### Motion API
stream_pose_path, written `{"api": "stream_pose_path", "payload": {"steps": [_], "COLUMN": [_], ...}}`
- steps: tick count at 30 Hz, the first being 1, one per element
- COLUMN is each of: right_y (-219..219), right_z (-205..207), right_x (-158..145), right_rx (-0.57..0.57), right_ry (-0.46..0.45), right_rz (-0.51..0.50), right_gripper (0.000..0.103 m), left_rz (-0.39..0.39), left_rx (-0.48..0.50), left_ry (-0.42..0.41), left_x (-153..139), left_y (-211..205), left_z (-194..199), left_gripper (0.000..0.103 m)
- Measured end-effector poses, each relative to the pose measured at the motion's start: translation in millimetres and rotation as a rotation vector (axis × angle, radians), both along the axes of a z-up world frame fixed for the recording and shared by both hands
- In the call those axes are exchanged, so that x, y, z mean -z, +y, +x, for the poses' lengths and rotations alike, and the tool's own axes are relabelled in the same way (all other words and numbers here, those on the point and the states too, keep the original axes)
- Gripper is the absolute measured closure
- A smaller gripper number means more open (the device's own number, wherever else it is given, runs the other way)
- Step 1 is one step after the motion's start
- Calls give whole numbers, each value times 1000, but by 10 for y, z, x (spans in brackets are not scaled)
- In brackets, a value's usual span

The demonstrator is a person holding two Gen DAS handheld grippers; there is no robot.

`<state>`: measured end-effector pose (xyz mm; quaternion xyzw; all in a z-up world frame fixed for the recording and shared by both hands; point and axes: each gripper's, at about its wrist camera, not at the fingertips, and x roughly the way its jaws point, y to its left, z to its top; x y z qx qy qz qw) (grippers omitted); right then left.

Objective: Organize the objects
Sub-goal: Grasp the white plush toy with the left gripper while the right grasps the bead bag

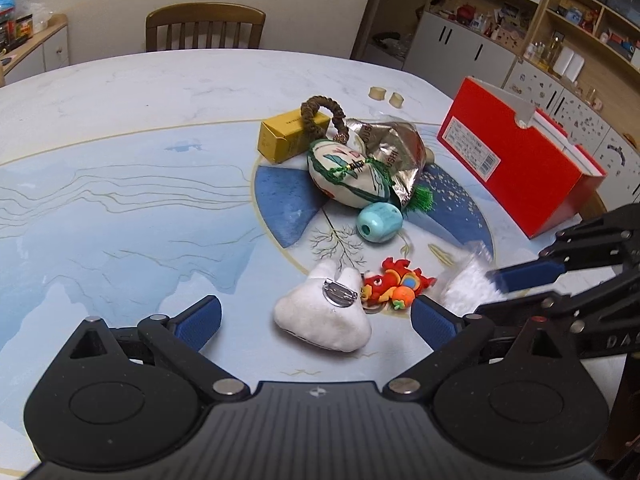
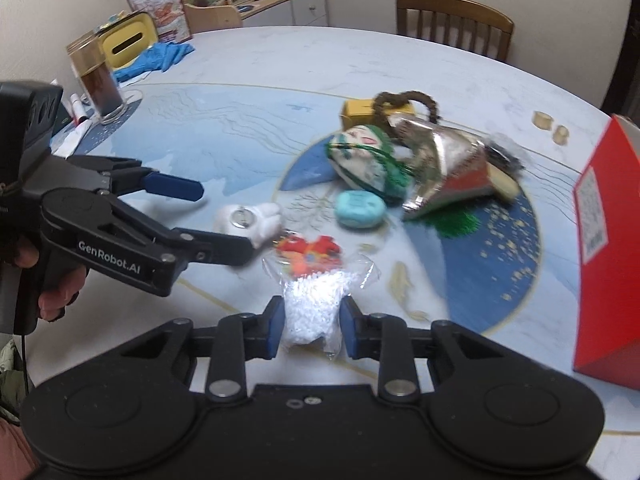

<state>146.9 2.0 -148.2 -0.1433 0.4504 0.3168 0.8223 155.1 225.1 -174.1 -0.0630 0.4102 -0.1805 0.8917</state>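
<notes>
While the right gripper [image 2: 307,322] clamps the white bag [image 2: 310,308] at bottom centre, the left gripper [image 1: 316,320] gapes (2 pads apart) over the plush [image 1: 324,320]; next, lift it toward the red box [image 2: 608,248].

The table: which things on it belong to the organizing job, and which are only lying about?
Job: bagged white fluffy item in right gripper; white plush; red toy; blue bead; red box.

Lying about: jar; blue gloves; chair.
</notes>
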Motion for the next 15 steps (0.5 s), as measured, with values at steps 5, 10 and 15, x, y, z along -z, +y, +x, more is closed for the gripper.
{"api": "stream_pose_path", "payload": {"steps": [5,10,15], "right_y": [-104,-163,-258], "right_z": [21,17,21], "right_x": [-12,-28,-98], "right_rx": [25,31,38], "right_ry": [-4,-7,-14], "right_rz": [5,14,32], "right_gripper": [75,75,75], "left_rz": [23,51,77], "left_rx": [16,16,0], "left_ry": [7,8,7], "left_x": [15,-13,-86], "left_y": [-67,-130,-192], "left_z": [5,1,-22], "left_gripper": [28,51,52]}}
